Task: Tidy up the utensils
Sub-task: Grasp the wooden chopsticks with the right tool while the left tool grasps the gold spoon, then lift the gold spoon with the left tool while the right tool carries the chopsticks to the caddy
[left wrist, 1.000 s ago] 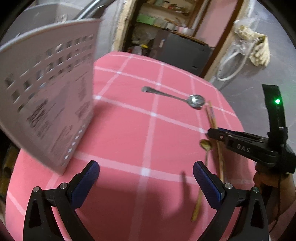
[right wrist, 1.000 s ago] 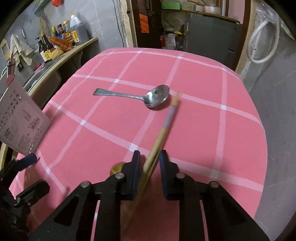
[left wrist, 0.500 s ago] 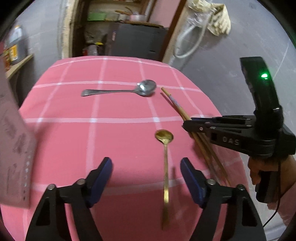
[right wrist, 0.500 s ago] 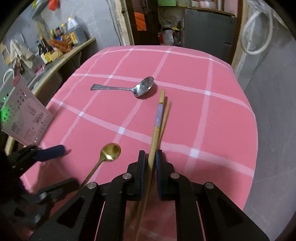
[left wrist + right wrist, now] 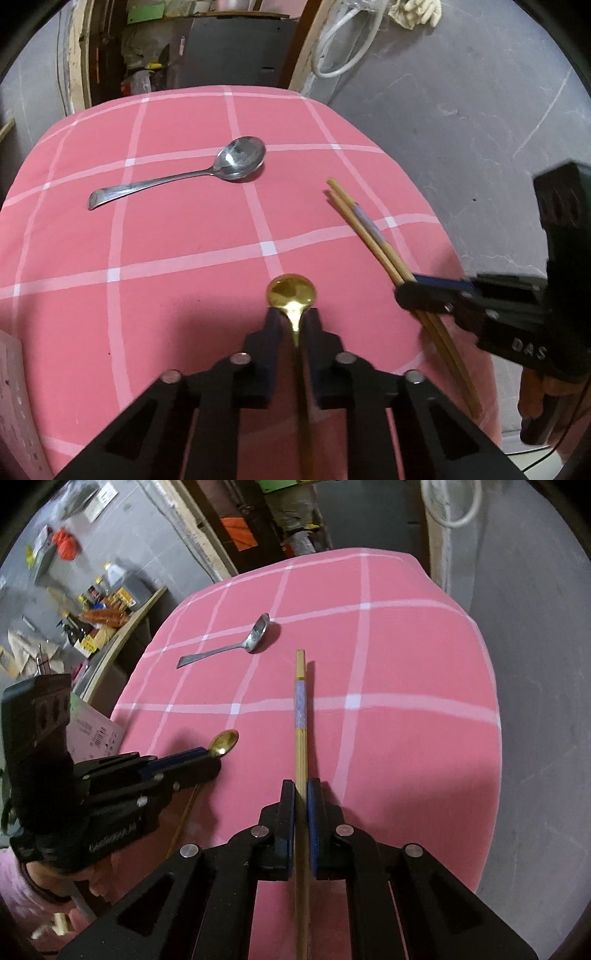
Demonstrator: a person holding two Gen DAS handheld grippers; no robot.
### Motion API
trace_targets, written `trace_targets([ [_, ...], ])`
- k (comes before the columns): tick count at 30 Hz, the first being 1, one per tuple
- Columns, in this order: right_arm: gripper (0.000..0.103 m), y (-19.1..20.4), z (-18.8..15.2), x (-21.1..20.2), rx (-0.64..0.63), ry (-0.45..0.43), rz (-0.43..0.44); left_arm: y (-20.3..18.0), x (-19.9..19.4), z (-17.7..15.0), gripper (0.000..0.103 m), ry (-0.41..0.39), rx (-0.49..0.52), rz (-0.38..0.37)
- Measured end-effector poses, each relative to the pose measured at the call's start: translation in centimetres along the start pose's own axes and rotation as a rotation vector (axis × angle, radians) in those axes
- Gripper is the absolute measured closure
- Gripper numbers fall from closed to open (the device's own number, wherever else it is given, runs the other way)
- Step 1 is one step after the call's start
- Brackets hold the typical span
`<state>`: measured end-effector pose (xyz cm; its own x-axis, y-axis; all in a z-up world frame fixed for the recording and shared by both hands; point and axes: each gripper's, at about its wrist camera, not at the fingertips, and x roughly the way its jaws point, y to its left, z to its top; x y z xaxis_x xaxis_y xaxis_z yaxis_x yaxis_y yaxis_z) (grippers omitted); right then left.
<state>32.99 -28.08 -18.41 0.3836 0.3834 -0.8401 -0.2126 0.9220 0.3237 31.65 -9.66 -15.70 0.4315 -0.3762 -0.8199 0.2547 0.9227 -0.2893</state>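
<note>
Your left gripper [image 5: 294, 320] is closed down on the thin neck of a gold spoon [image 5: 291, 291]. Its round, shiny bowl sits just past the fingertips at lower centre of the left view, and the handle runs straight back toward you between the jaws.

Your right gripper [image 5: 301, 788] is clamped tight on a pair of bamboo chopsticks [image 5: 300, 716]. In the right view they run up the middle of the frame and point away from you, with a pale blue band near the far end. In the left view they slant from centre right down to lower right.

A silver spoon [image 5: 207, 170] lies loose in the upper middle of the left view, bowl to the right, handle to the lower left.

Everything sits over a pink tablecloth [image 5: 177, 236] with a white grid. It is smooth and drapes over rounded edges. Behind it are grey concrete walls and a cluttered shelf [image 5: 107, 613] at upper left of the right view.
</note>
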Motion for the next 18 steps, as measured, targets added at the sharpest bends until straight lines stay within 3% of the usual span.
trace_targets([
  [4, 0.097, 0.2, -0.6, 0.0, 0.017, 0.017, 0.001, 0.8, -0.1, -0.1, 0.097, 0.018, -0.050, -0.025],
  [10, 0.093, 0.8, 1.1, 0.7, -0.044, 0.058, -0.013, 2.1, -0.4, -0.6, 0.097, 0.067, -0.132, -0.050],
  [18, 0.066, 2.5, 4.4, 2.7, -0.155, 0.138, -0.072, 2.4, 0.2, 0.0, 0.096, 0.136, -0.149, -0.086],
])
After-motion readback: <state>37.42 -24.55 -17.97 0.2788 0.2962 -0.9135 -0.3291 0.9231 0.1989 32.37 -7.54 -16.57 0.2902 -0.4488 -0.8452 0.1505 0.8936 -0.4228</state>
